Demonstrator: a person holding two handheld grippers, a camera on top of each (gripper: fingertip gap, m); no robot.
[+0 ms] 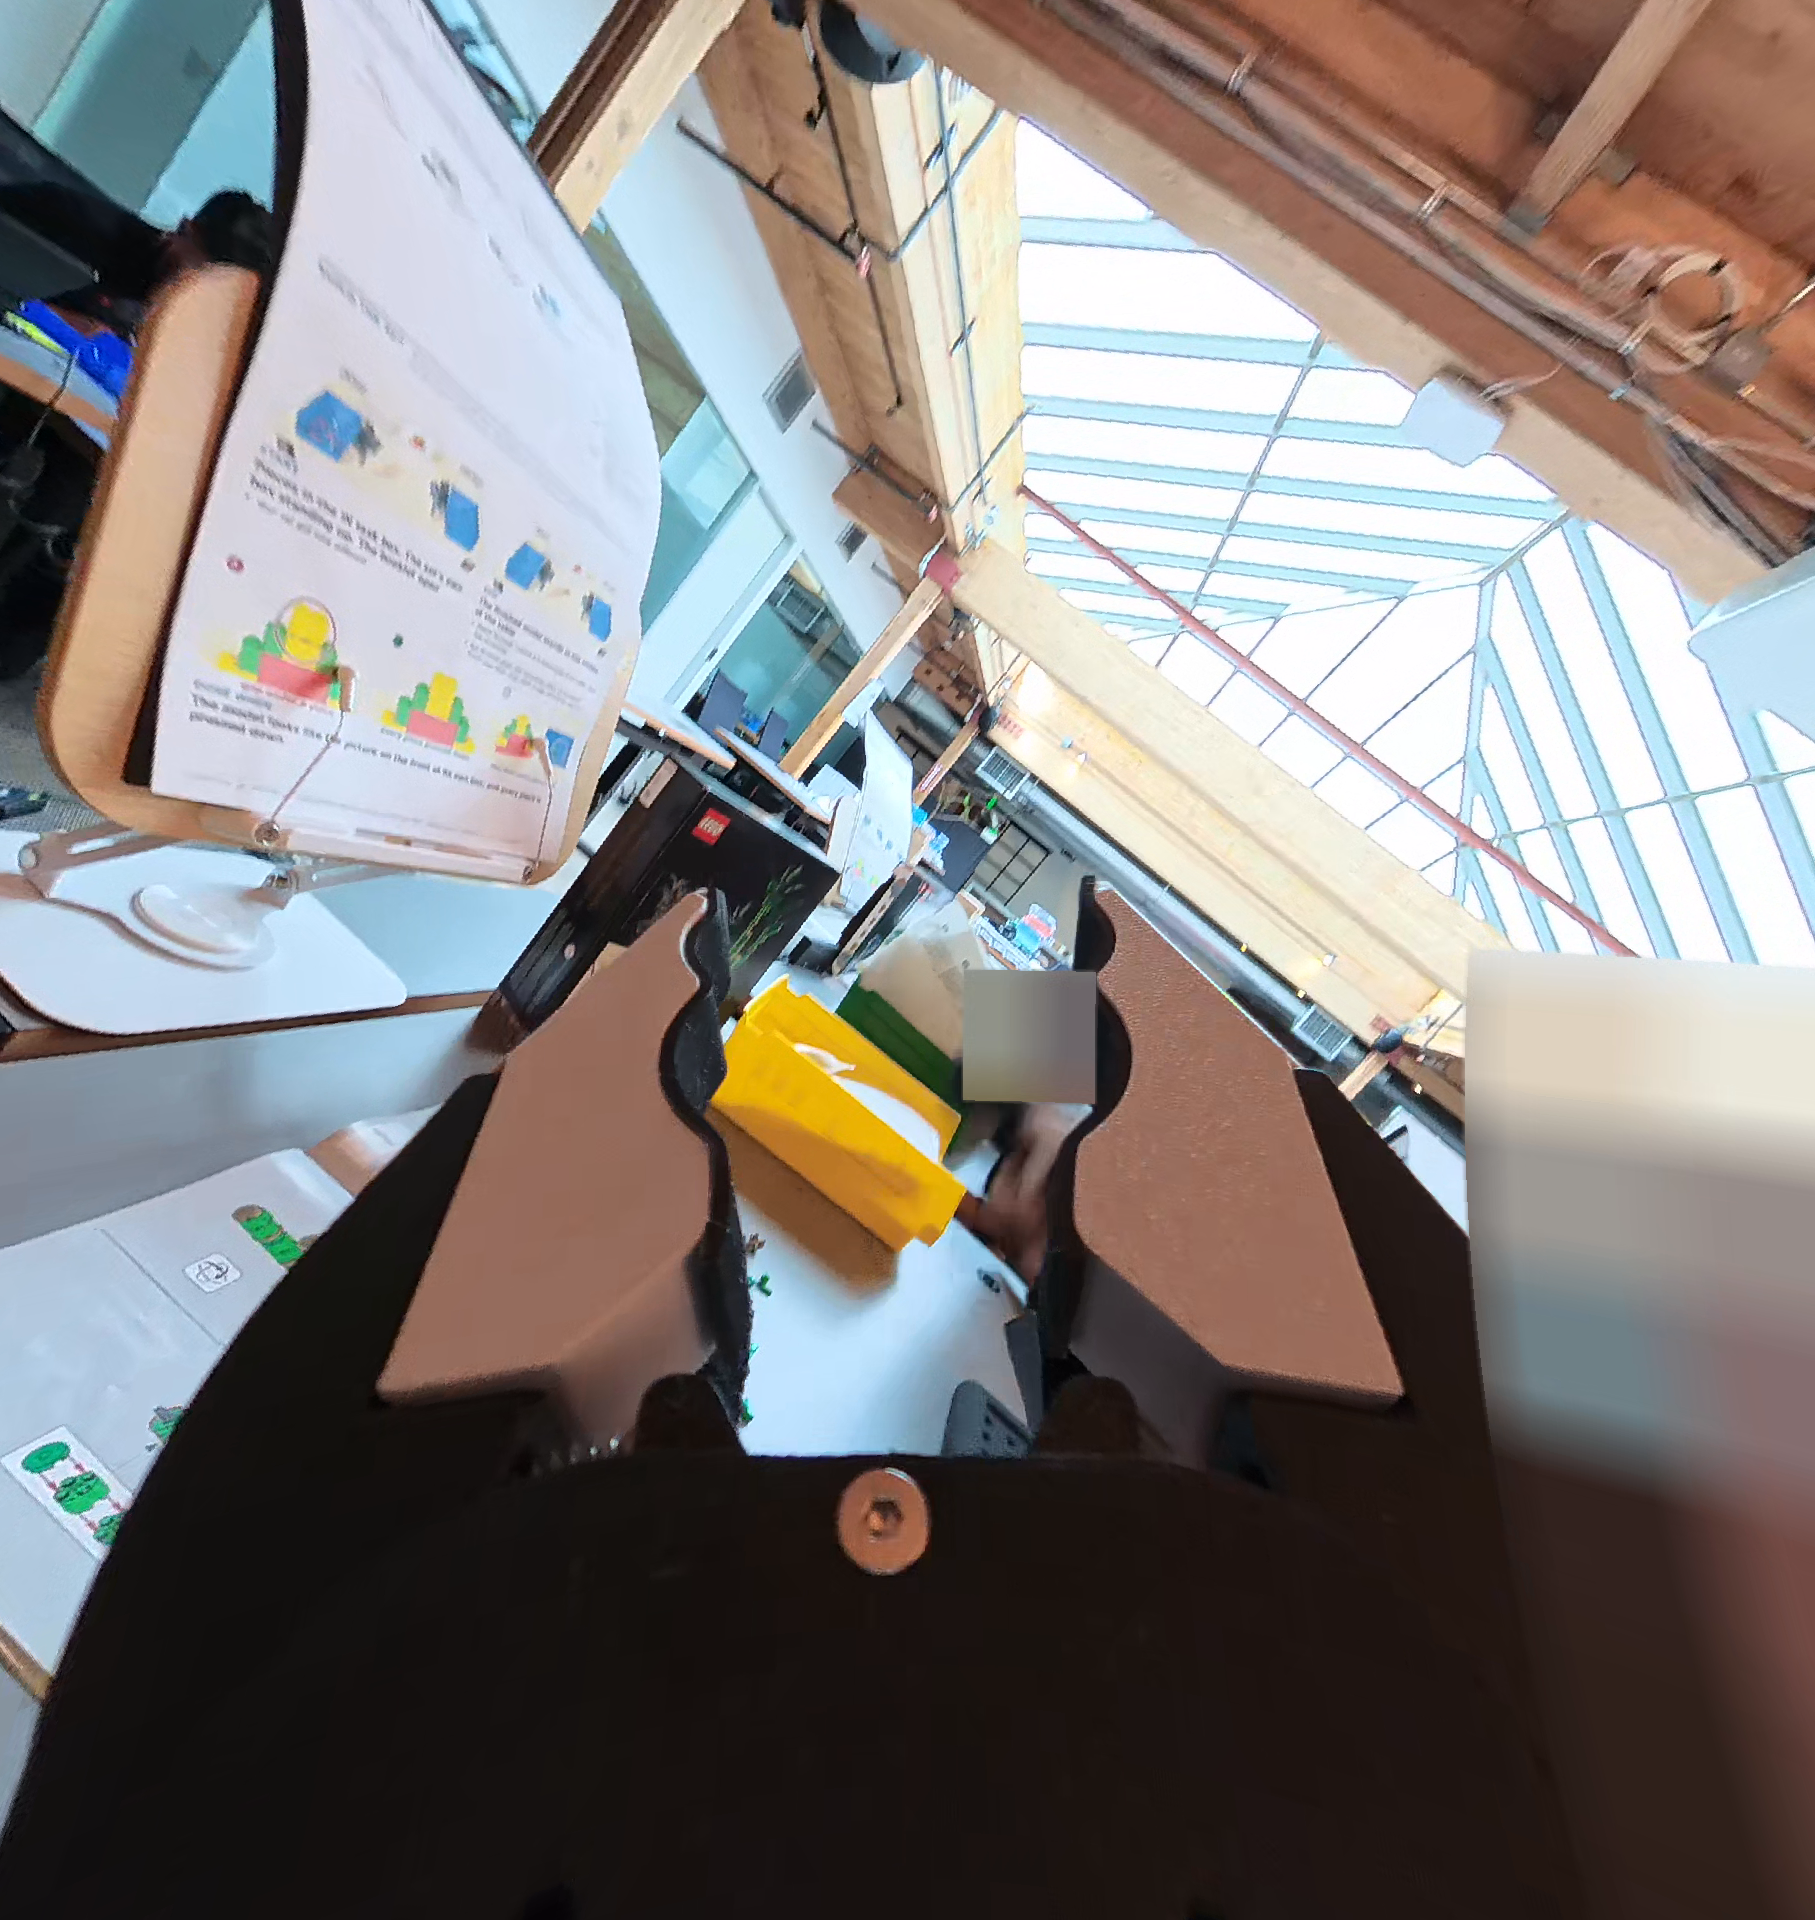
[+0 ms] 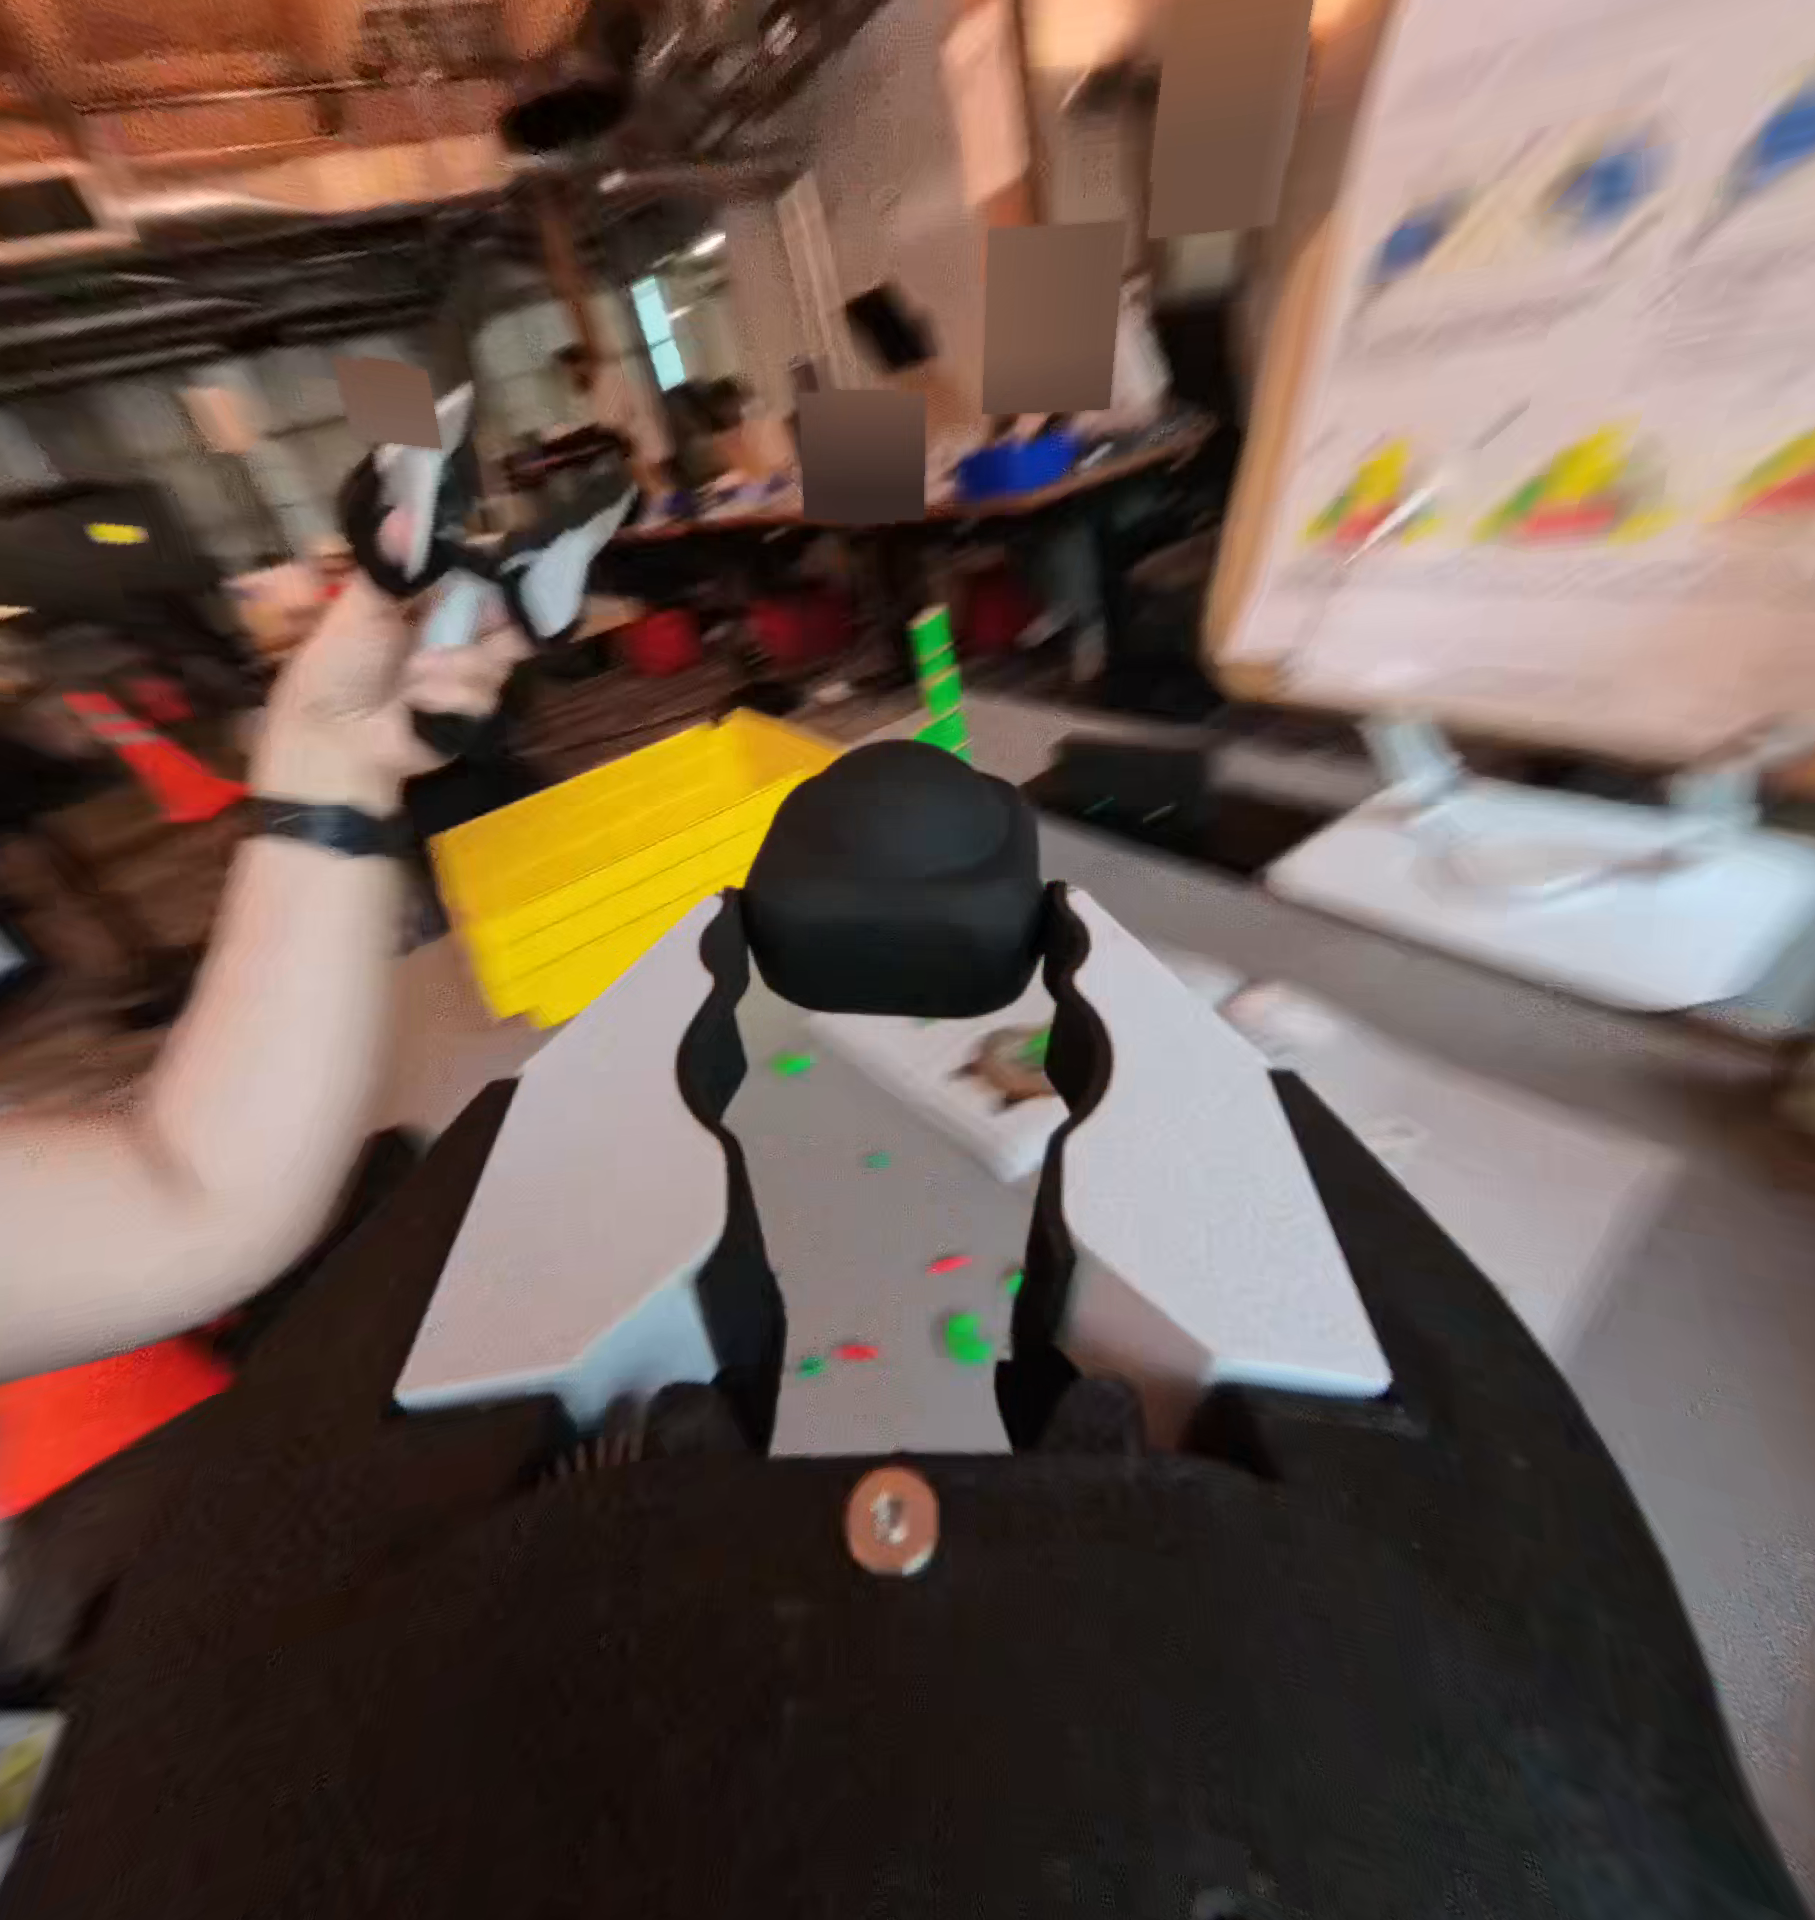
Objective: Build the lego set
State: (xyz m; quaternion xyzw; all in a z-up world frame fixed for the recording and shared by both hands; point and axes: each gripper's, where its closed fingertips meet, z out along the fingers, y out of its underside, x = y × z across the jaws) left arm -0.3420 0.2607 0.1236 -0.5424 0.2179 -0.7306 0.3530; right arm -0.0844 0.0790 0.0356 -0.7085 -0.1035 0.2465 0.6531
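My right gripper (image 2: pixel 892 920) is shut on a black rounded piece (image 2: pixel 892 862), held at its fingertips above the table. Small green and red Lego pieces (image 2: pixel 965 1338) lie scattered on the white table below it. A green stack of bricks (image 2: pixel 937 675) stands upright behind the piece. My left gripper (image 1: pixel 903 914) is open and empty, tilted up toward the ceiling. It also shows in the right wrist view (image 2: pixel 477 551), raised in a person's hand at the upper left. The right wrist view is blurred.
A yellow bin (image 1: pixel 830 1101) (image 2: pixel 612 862) sits on the table ahead. An instruction sheet on a wooden stand (image 1: pixel 404 520) (image 2: pixel 1568 364) stands nearby. A black Lego box (image 1: pixel 674 894) is behind the bin. An open booklet (image 1: pixel 82 1382) (image 2: pixel 996 1081) lies flat. A person's forearm (image 2: pixel 217 1039) crosses the left.
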